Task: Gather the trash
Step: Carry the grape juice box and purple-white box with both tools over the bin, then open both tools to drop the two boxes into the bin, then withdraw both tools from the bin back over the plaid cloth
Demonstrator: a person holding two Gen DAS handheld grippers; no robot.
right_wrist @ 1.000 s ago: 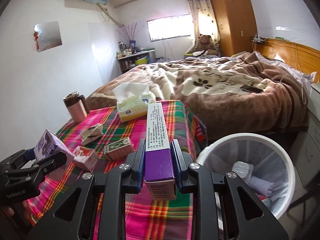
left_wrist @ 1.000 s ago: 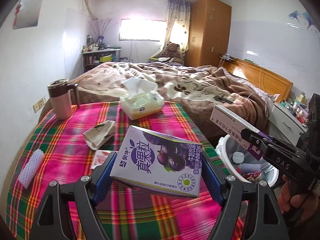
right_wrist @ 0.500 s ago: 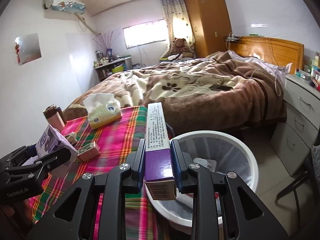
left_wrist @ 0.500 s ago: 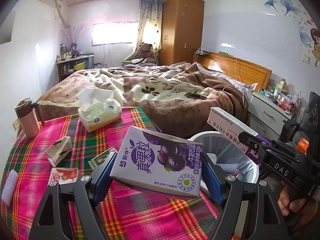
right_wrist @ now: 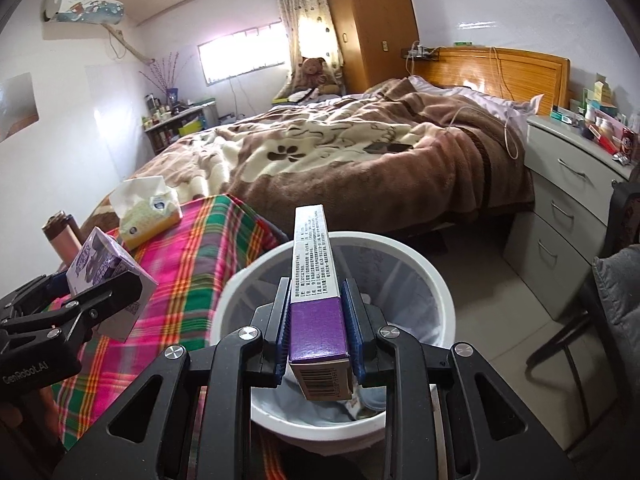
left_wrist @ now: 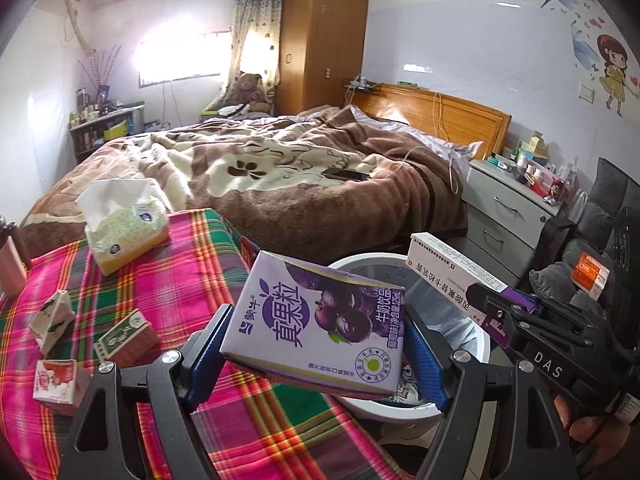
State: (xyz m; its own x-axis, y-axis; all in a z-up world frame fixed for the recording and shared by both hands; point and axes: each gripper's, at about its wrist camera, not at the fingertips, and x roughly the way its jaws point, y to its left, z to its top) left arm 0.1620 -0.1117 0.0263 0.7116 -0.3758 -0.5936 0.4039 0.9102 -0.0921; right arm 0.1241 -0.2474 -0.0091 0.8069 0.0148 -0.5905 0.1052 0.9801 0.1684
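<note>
Left gripper (left_wrist: 312, 354): its blue pads clamp a flat purple drink carton (left_wrist: 320, 324) by its two narrow sides; jaws set wide to fit it. The carton hangs tilted, partly above the near rim of the waste bin and partly above the table edge.
Right gripper (right_wrist: 318, 336): jaws narrow, gripping a long slim box (right_wrist: 316, 280), white with a purple end. The box points forward above the bin's opening.
Waste bin (right_wrist: 430, 276): round, white, lined with a bag, standing on the floor just beside the table, between table and bed. Some discarded items lie inside; too dim to name.
Table (left_wrist: 168, 280): covered in a pink, green and yellow plaid cloth, on the left of the bin.
Trash on the table: a crumpled small carton (left_wrist: 52, 320), a green-and-white pack (left_wrist: 126, 334) and a red-and-white carton (left_wrist: 56, 384), all well left of the bin.
Other things on the table: a yellow tissue pack (left_wrist: 128, 228) farther back, and a pink mug (left_wrist: 10, 256) at the far left edge.
Bed (left_wrist: 280, 176): beyond the bin, with a rumpled brown and cream blanket.
Person: fingers (left_wrist: 580, 424) show under the right gripper's handle.
</note>
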